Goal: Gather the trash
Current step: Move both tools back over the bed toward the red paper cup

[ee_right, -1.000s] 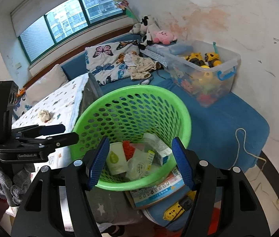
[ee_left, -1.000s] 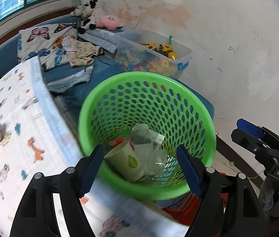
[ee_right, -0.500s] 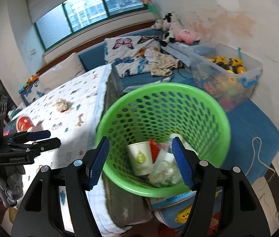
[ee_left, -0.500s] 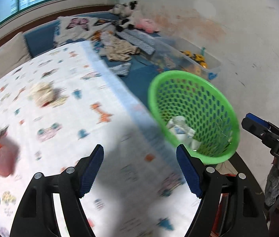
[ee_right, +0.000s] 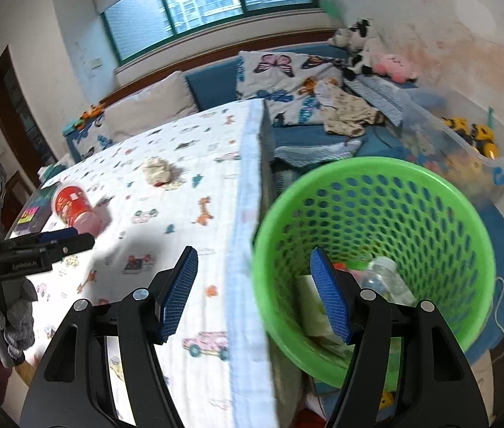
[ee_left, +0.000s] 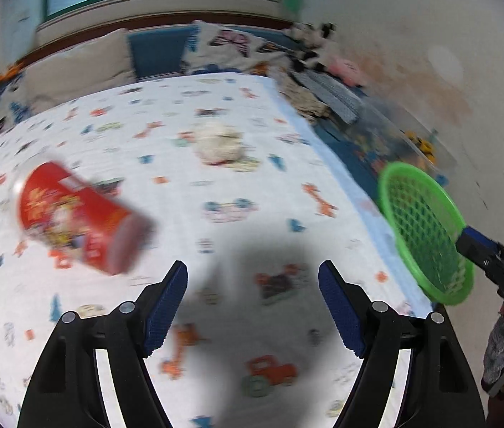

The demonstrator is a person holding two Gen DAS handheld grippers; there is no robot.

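Observation:
A red paper cup (ee_left: pixel 77 217) lies on its side on the printed white cloth (ee_left: pixel 252 185), left of my open, empty left gripper (ee_left: pixel 252 306). A crumpled paper wad (ee_left: pixel 218 144) lies farther back. Both also show in the right wrist view: the cup (ee_right: pixel 73 208) and the wad (ee_right: pixel 159 173). The green trash basket (ee_right: pixel 412 185) stands off the table's right edge and holds a cup, a bottle and wrappers. My right gripper (ee_right: pixel 253 296) is open and empty above the table edge beside the basket. The left gripper (ee_right: pixel 56 240) shows near the cup.
A clear toy bin (ee_right: pixel 473 149) stands behind the basket on a blue mat. Pillows, clothes and plush toys (ee_right: pixel 359 53) lie at the back under the window. A dark box with sticky notes (ee_right: pixel 32 214) sits at the table's left edge.
My left gripper has swung left from above the basket to over the table, bringing the red cup into view. My right gripper has shifted left toward the table edge.

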